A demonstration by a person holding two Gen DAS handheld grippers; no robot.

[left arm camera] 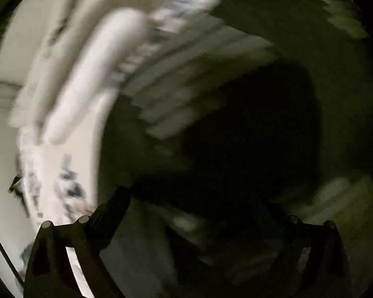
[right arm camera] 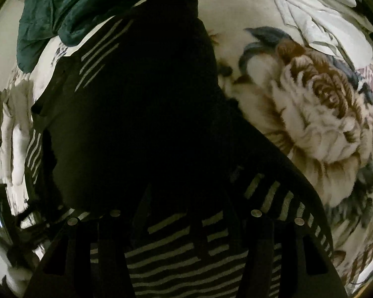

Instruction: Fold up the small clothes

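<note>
A black garment with pale stripes (right arm camera: 141, 114) lies spread on a floral bedspread (right arm camera: 318, 114) and fills the middle of the right wrist view. My right gripper (right arm camera: 184, 198) sits low over its striped lower part; its dark fingers (right arm camera: 258, 248) merge with the dark cloth, so its state is unclear. The left wrist view is heavily blurred. The same striped garment (left arm camera: 211, 104) fills its right and centre. My left gripper (left arm camera: 206, 206) shows wide-apart finger bases (left arm camera: 112, 213), with the tips lost in dark cloth.
A dark green garment (right arm camera: 69, 10) lies bunched at the top left of the right wrist view. A white and grey garment (right arm camera: 313, 7) lies at the top right. White cloth (right arm camera: 15, 129) sits at the left edge. Pale blurred bedding (left arm camera: 69, 94) fills the left of the left wrist view.
</note>
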